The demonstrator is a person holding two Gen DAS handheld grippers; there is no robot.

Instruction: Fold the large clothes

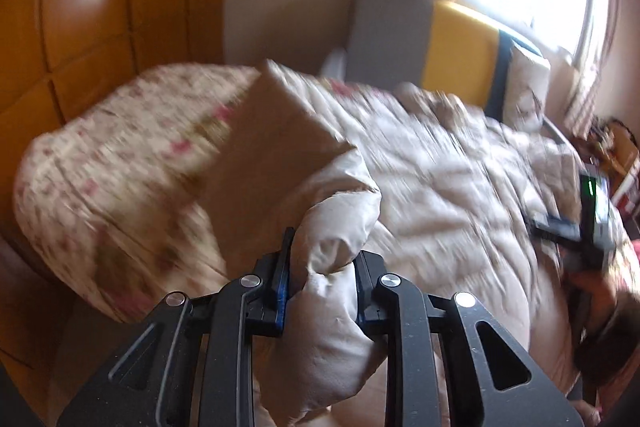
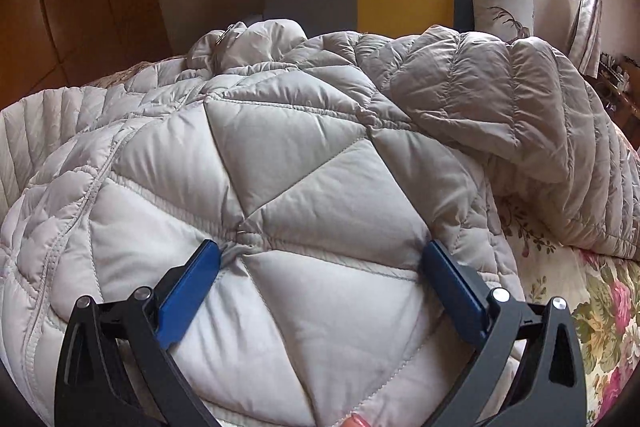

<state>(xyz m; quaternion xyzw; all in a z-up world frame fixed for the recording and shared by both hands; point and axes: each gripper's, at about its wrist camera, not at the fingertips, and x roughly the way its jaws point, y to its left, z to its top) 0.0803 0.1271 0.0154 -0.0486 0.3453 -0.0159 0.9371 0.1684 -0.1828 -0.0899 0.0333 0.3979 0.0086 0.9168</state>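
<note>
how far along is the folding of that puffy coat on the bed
Early. Done: the pale beige quilted down coat lies spread on the floral bedspread. In hand: the left gripper is pinched on a bunched edge of it, while the right gripper rests wide open on the quilted panels, gripping nothing. Left: the coat looks rumpled, one part heaped at the right, with no neat fold visible.

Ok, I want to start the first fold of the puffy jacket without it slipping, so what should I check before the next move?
1. Left gripper clamped on a bunch of the jacket: ok.
2. Right gripper gripping the jacket: not ok, jaws wide open over a quilted panel.
3. Jacket spread flat: not ok, one darker fold is flopped over at the right.
4. Floral bedspread under the jacket free of other items: cannot tell.
5. Left view sharp enough to judge: not ok, blurred.
</note>
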